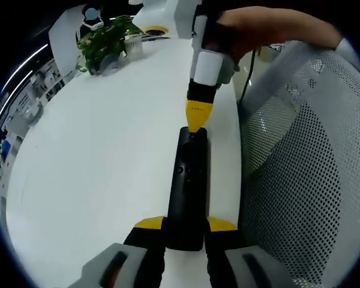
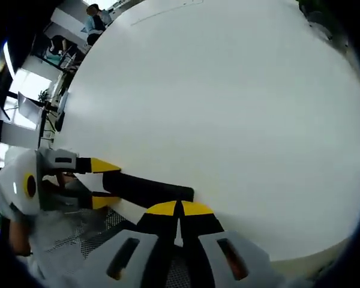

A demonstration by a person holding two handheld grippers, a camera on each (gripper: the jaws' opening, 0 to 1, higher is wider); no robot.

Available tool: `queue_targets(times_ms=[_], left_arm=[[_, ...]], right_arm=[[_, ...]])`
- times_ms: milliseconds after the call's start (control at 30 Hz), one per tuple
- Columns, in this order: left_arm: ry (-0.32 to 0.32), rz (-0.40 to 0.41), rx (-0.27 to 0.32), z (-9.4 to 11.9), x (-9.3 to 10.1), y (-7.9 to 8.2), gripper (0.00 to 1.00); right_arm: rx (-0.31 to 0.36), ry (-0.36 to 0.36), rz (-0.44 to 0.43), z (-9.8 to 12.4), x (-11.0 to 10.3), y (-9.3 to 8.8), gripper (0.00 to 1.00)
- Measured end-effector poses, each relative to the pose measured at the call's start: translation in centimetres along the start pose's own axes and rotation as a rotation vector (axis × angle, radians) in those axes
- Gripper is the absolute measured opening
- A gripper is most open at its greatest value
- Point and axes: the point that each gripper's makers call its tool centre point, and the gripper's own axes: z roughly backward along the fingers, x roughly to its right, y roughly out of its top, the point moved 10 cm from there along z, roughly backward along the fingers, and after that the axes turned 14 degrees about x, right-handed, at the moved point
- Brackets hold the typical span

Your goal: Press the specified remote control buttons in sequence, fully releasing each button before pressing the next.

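Right now my left hand-held gripper (image 1: pixel 186 229) is clamped on the near end of the black remote control (image 1: pixel 188 187), its yellow-tipped jaws pressing both long sides. Seen in the left gripper view, the remote lies flat on the white worktop (image 1: pixel 102 156), pointing toward twelve o'clock, close to the worktop's right edge. My right hand-held gripper (image 1: pixel 197 123) comes down from twelve o'clock with its jaws together, the yellow tip touching the remote's far end. A mesh chair (image 1: pixel 306 156) sits at three o'clock, and a potted plant (image 1: pixel 105 43) stands well apart at eleven o'clock on the worktop.
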Motion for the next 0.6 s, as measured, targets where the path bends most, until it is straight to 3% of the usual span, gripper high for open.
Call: queue_targets(times_ms=[267,400,600], left_arm=[[0.003,0.004,0.006,0.06,0.03,-0.06,0.25],[0.003,0.005,0.007,0.06,0.04,-0.06,0.25],[0.003,0.004,0.01,0.08,0.06,-0.05,0.25]], right_arm=[[0.017,-0.005,-0.003,0.19,0.04,0.04,0.0],[0.035,0.038,-0.023,0.21,-0.46,0.23,0.0],[0.022,0.048,-0.018,-0.14,-0.73,0.24,0.0]])
